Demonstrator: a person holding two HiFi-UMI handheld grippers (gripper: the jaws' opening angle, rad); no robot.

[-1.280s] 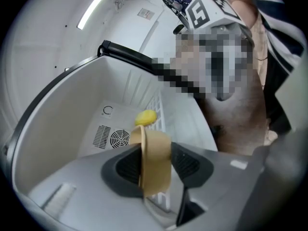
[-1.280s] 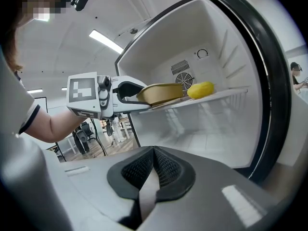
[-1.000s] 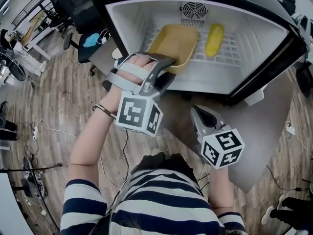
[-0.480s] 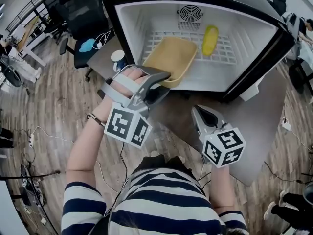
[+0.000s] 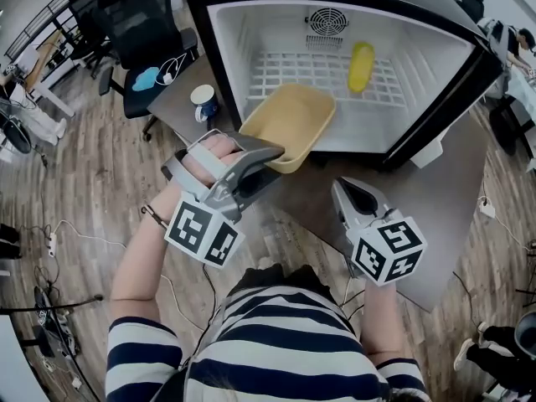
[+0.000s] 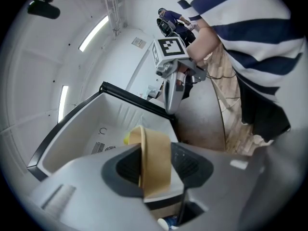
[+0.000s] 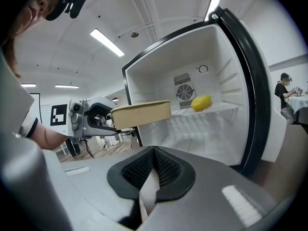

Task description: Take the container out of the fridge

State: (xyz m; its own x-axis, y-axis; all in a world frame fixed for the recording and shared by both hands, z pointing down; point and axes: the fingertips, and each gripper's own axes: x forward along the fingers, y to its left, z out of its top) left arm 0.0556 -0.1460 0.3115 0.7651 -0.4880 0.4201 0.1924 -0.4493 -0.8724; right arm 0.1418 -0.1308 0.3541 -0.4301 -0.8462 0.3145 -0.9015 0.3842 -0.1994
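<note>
Tan plastic: one container [image 5: 289,124], half out over the front lip of the open fridge [image 5: 219,48], its rim pinched tight by the left gripper [image 5: 270,151]. The right gripper [image 5: 346,193] hangs nearby, jaws pressed together on nothing. One yellow item [image 5: 361,65] lies on the wire shelf, and one mug [image 5: 203,103] stands beside the fridge.

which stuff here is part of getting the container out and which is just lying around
Part of the job:
- container
- fridge
- left gripper, clamped on the container's rim

Just around:
- yellow item on the fridge shelf
- mug
- office chair
- right gripper, shut, empty
</note>
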